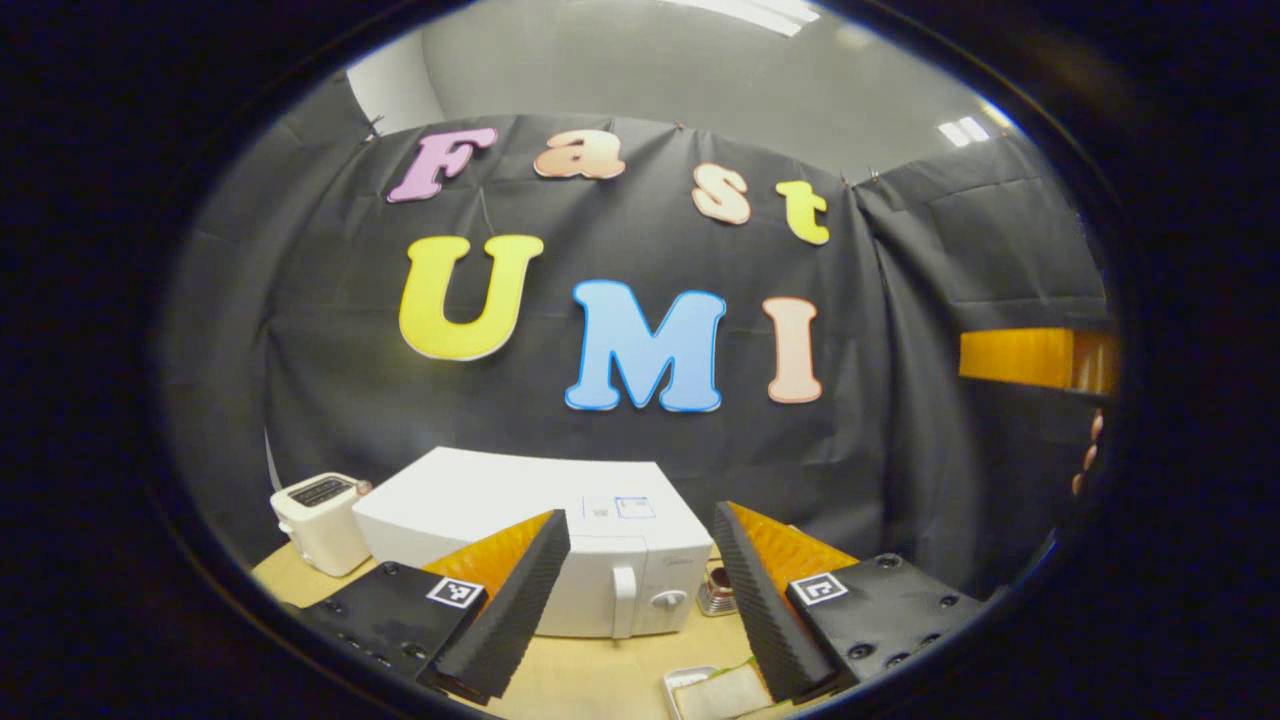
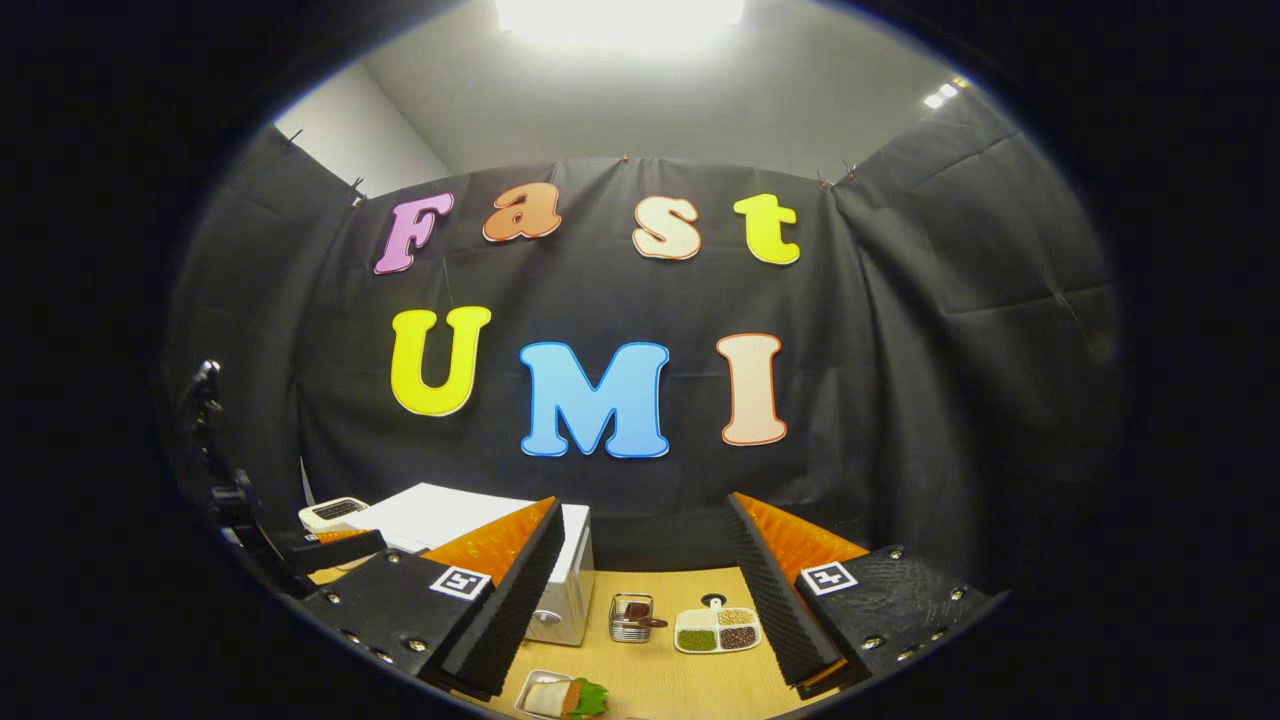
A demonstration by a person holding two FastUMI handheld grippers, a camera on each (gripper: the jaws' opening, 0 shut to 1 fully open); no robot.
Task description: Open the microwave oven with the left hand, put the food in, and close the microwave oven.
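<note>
Left gripper view is showing the left gripper (image 1: 640,600) hanging over the wooden table (image 1: 590,675) with its two fingers spread wide apart and nothing sitting between them. Right under the gap, at the near edge of the table, a small tray of food (image 1: 715,690) is peeking in, sitting in front of the microwave (image 1: 560,545) and a bit toward its knob side. The microwave is sitting just past the fingertips, white, with its door shut, and the handle and round knob are facing the camera. A little metal container (image 1: 717,592) is standing just beside the microwave on the knob side, and a white toaster (image 1: 318,520) is sitting near its other side. Right gripper view is showing the right gripper (image 2: 640,600) also spread wide with nothing in it, hovering above the same table (image 2: 660,670). Closest in, the food tray (image 2: 560,697) is lying in front of the microwave's corner, holding what looks like bread with something green. Farther back, the metal container (image 2: 630,617) is standing just beside the microwave (image 2: 480,545), and a divided dish (image 2: 717,630) with green, brown and pale fillings is sitting on the far side of that container. The toaster (image 2: 335,513) is poking out behind the microwave.
</note>
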